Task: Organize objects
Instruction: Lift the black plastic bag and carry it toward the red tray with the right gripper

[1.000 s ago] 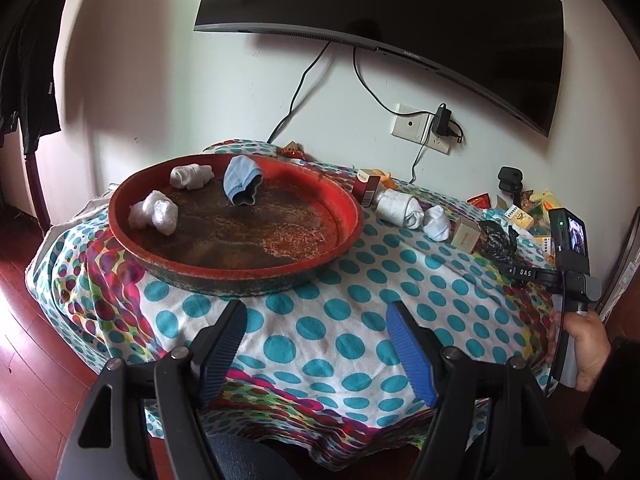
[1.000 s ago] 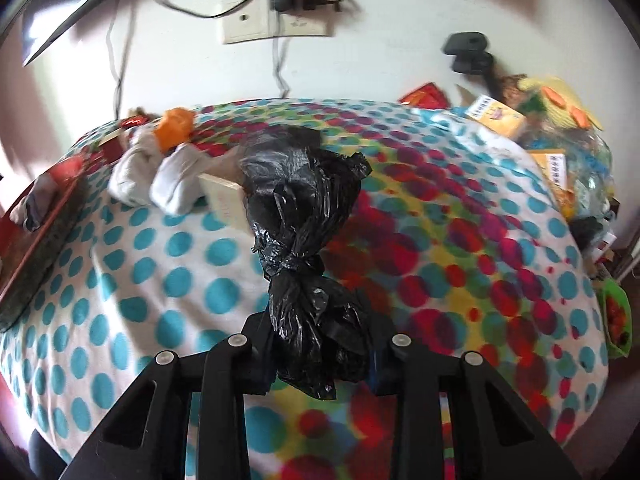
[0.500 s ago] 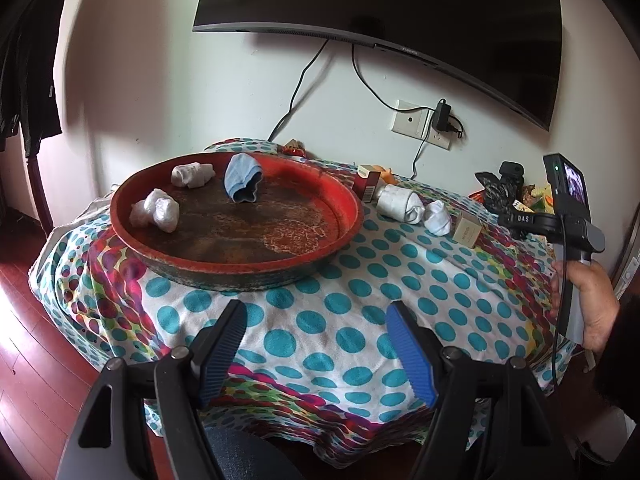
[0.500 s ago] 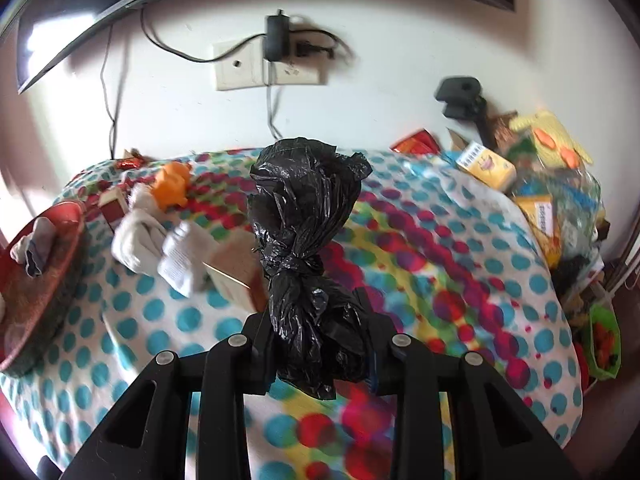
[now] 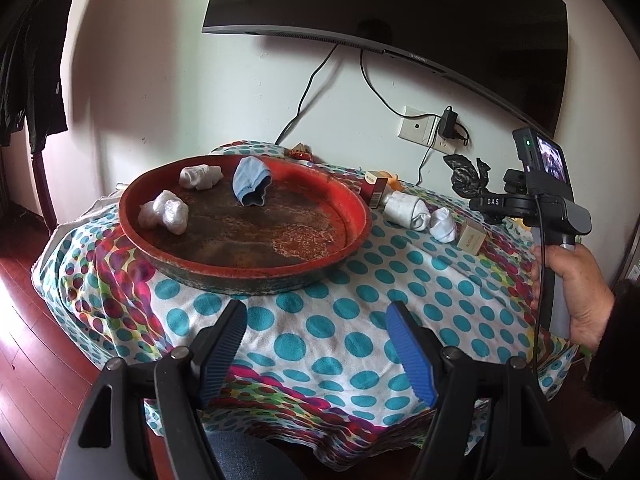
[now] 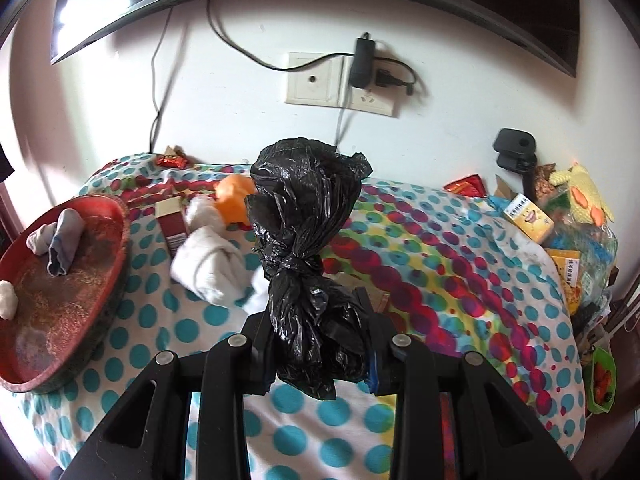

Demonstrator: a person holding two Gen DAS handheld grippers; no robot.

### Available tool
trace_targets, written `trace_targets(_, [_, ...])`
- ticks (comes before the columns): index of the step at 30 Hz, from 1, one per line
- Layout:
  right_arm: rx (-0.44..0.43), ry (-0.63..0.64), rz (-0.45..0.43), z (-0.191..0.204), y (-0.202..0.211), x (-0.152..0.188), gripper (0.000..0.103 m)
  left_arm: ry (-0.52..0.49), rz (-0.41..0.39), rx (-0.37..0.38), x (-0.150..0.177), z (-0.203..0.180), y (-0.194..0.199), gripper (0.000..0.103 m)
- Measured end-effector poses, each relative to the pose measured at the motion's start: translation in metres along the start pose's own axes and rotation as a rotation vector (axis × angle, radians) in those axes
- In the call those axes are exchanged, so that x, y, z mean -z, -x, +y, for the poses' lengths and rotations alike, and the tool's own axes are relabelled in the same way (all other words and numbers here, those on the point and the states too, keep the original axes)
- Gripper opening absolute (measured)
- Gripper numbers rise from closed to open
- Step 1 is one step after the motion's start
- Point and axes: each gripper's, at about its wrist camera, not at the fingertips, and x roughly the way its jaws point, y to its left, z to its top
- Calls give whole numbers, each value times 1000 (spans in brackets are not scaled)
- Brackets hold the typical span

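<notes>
- The black bag (image 6: 304,240) was thin, shiny, crinkly plastic.
- The tablecloth (image 5: 320,320) was soft, fuzzy cloth with dots.
- The red tray (image 5: 244,224) looked worn and rough inside.
- The rolled socks (image 5: 164,212) were soft white cloth.
- The floor (image 5: 24,344) was shiny red-brown wood.
- The gripper fingers (image 5: 410,354) had ridged blue pads.

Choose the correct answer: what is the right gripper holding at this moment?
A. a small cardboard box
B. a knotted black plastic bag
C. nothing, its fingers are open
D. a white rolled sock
B. In the right wrist view the right gripper is shut on the knotted black plastic bag, which stands up between its fingers, above the dotted tablecloth.
</notes>
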Motion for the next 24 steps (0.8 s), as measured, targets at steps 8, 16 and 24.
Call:
trace_targets(8, [-37, 42, -7, 33, 6, -6, 30, 16, 8, -3, 1, 3, -3, 74])
trace_targets(16, [-69, 88, -20, 68, 14, -11, 31, 28, 4, -11, -1, 6, -2, 74])
trace_targets(24, [-90, 130, -23, 92, 17, -10, 31, 44, -2, -20, -2, 9, 0, 74])
